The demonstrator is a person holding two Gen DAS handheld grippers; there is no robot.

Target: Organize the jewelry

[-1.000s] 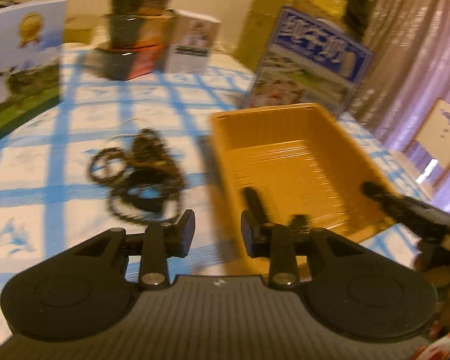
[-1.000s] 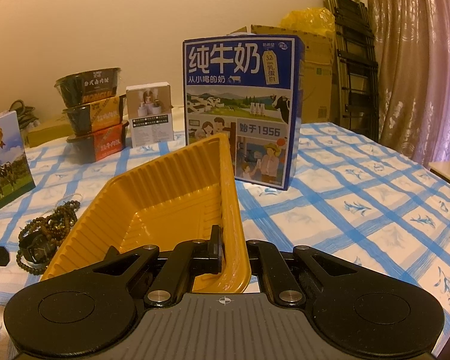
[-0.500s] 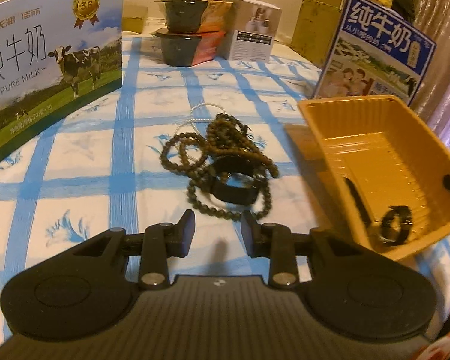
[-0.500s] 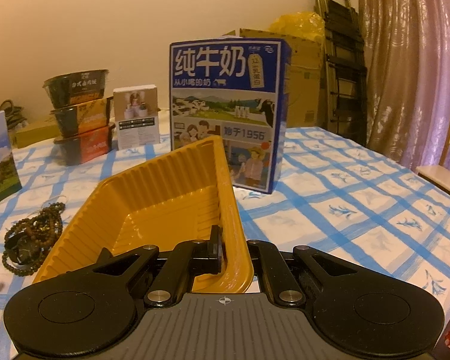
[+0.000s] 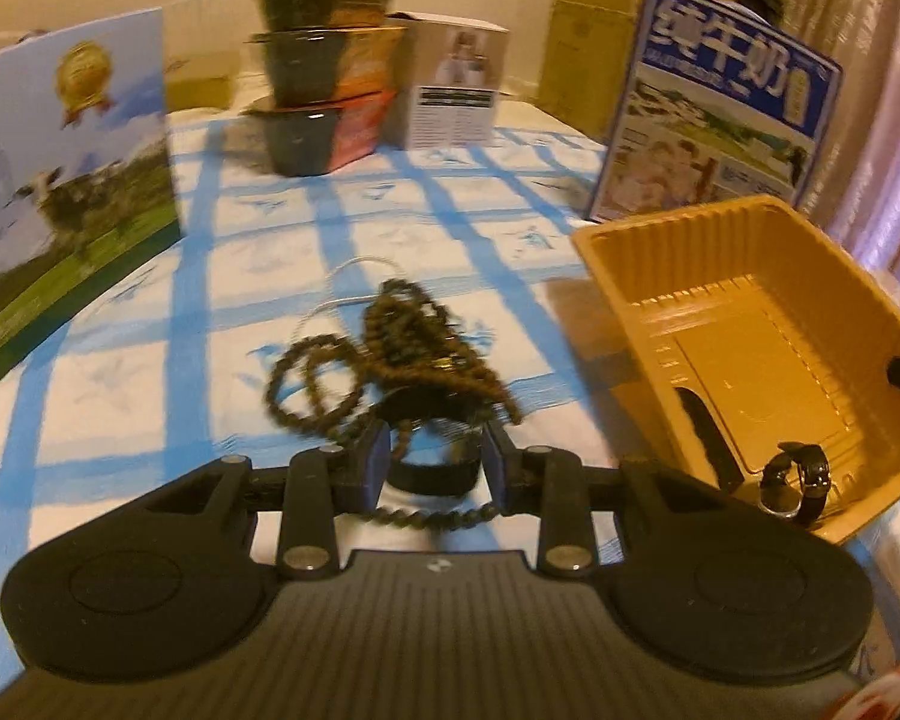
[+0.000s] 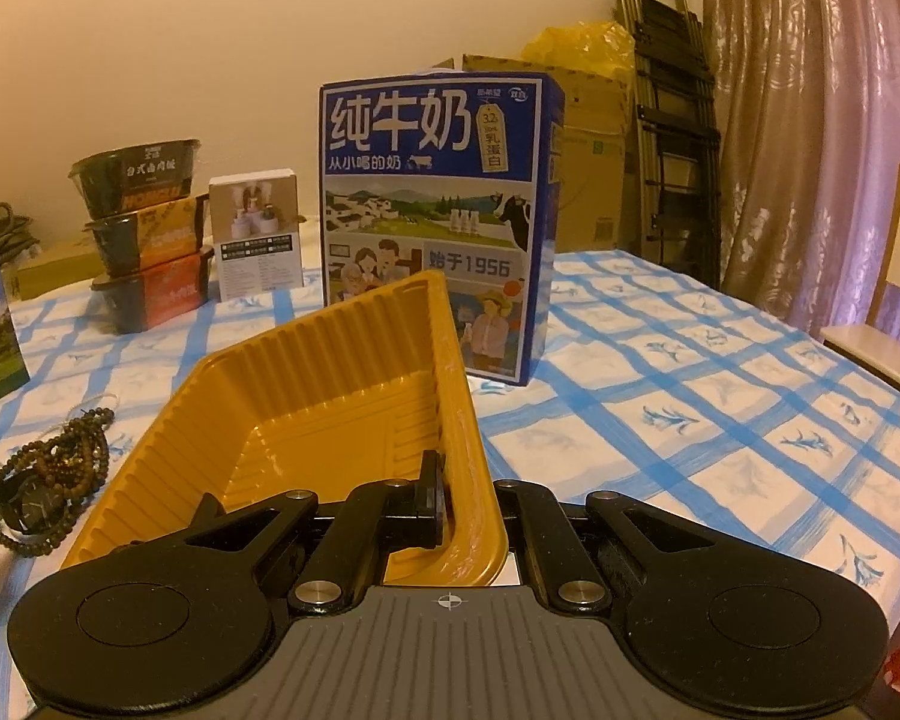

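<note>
**Left gripper moved from tray to bead pile**

A second ago the left gripper (image 5: pixel 431 461) hung over the yellow tray (image 5: pixel 678 252). It has since swung left and down; its fingers (image 5: pixel 371 463) now flank the black watch (image 5: pixel 432 468) lying among the bead strands (image 5: pixel 402 342). The gap between the fingers is unchanged.

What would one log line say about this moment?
left gripper: open around watch in bead pile | right gripper: shut on tray rim | tray holds another watch

Left wrist view: close, tilted down over bead pile (image 5: pixel 390 354). Right wrist view: close behind yellow tray (image 6: pixel 342 384). Both share both.
</note>
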